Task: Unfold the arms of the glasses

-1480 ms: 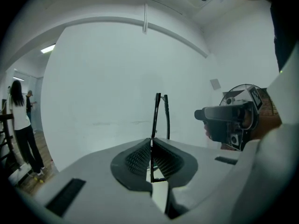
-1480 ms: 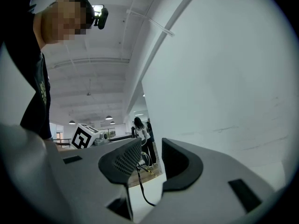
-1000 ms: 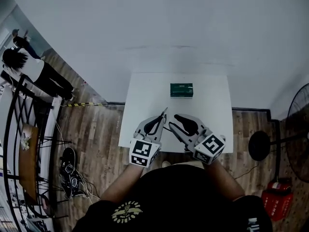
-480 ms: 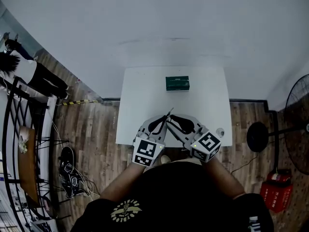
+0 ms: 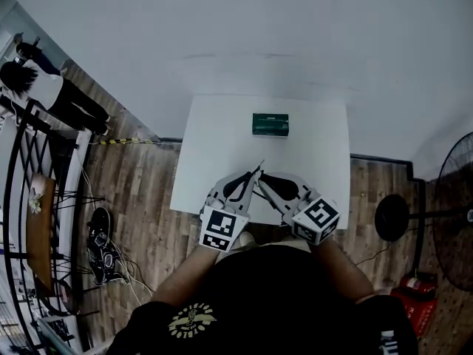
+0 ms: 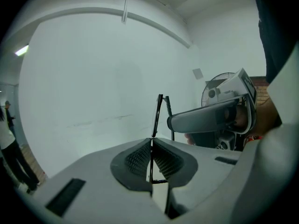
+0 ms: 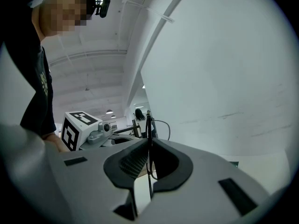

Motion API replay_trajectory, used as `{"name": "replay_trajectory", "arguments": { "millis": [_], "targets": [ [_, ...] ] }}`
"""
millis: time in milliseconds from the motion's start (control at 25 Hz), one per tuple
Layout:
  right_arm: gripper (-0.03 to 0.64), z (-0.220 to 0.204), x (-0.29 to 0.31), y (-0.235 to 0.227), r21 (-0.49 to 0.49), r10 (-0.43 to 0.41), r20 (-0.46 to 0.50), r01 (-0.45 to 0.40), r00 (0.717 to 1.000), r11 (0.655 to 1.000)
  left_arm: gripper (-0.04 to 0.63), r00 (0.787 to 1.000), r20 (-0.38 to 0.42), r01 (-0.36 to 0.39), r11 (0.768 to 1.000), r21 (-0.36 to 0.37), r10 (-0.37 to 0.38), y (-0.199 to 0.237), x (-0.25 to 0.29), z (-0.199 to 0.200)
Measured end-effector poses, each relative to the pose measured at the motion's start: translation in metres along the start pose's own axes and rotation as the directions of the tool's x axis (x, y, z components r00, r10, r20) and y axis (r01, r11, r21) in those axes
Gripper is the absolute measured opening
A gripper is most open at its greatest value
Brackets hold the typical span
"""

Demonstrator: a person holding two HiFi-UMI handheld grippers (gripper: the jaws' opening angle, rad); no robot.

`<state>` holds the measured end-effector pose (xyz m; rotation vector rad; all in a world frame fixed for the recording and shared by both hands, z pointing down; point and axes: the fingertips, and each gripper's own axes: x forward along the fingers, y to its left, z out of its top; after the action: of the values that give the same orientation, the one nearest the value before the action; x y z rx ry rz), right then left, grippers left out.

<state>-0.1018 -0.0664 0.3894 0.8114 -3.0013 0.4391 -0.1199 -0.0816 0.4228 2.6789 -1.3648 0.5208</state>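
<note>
**Glasses pinched by both grippers at the near table edge**

A white table (image 5: 222,146) is seen in the head view, and a green box (image 5: 270,124) is set toward its 12 o'clock edge. Near the 6 o'clock edge, the left gripper (image 5: 252,177) is brought in from 7 o'clock and the right gripper (image 5: 265,179) from 5 o'clock, with their tips almost meeting. The glasses (image 5: 259,167) are held between them. The left jaws are clenched on the thin dark frame, which is seen edge-on, standing out past the pads (image 6: 136,158) toward 12 o'clock. The right jaws have just been closing and are pressed onto another thin dark part of the glasses.
</note>
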Motion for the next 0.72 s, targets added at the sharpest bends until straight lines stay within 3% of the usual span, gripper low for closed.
{"name": "replay_trajectory", "arguments": {
  "millis": [720],
  "targets": [
    [0.023,0.004,-0.063,-0.052,-0.014,0.061,-0.047,-0.062,0.997,0.998,0.018,0.991,-0.032,-0.129,0.99,0.048,0.13,-0.035,0.04,0.011]
  ]
}}
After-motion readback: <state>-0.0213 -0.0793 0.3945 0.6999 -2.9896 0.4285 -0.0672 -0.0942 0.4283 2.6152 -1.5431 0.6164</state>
